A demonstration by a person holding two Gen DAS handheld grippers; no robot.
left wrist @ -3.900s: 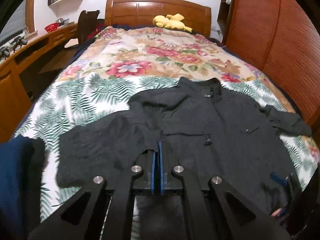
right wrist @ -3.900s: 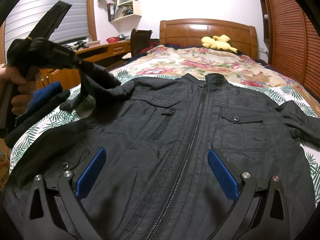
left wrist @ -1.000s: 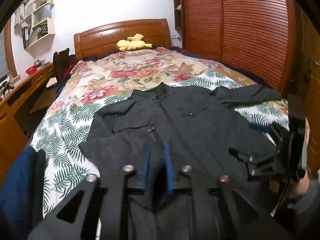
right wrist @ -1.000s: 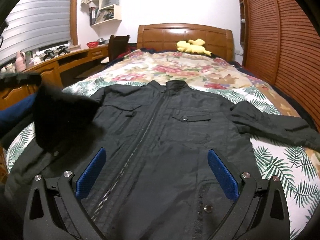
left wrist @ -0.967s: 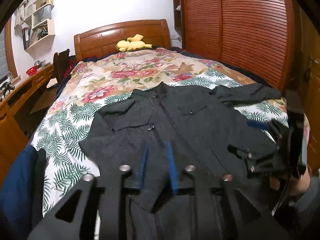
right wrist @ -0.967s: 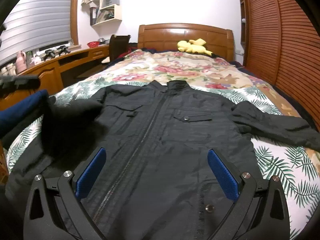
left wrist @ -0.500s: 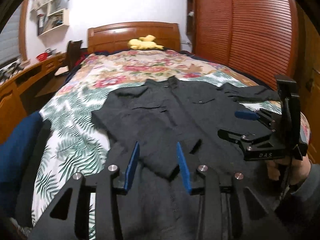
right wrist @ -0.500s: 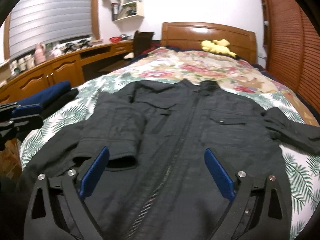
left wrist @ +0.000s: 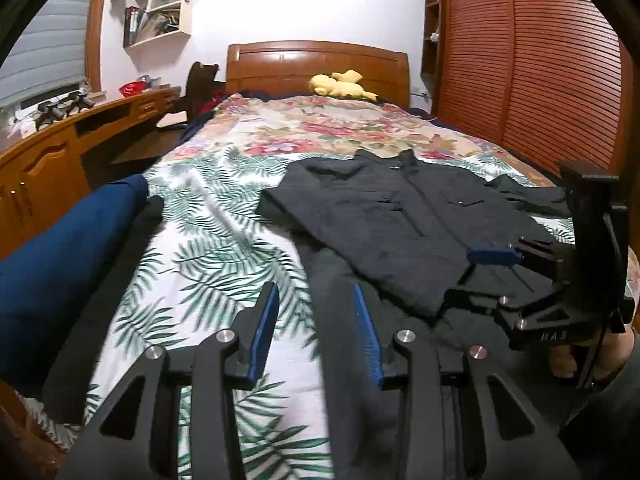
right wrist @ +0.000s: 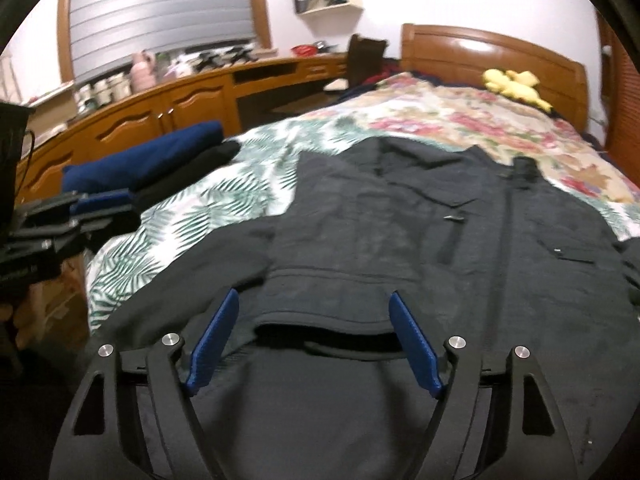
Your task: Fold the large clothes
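On the bed (left wrist: 224,216), jacket (right wrist: 400,240), folded sleeve cuff (right wrist: 340,304)

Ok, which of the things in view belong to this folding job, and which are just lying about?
Job:
black jacket
folded-in sleeve
left hand-held gripper
right hand-held gripper

Lying about:
yellow plush toy
blue bundle
red bowl

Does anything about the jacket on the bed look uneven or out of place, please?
Yes: the jacket is lopsided. One sleeve is folded across the front; the other sleeve sprawls out over the bedspread.
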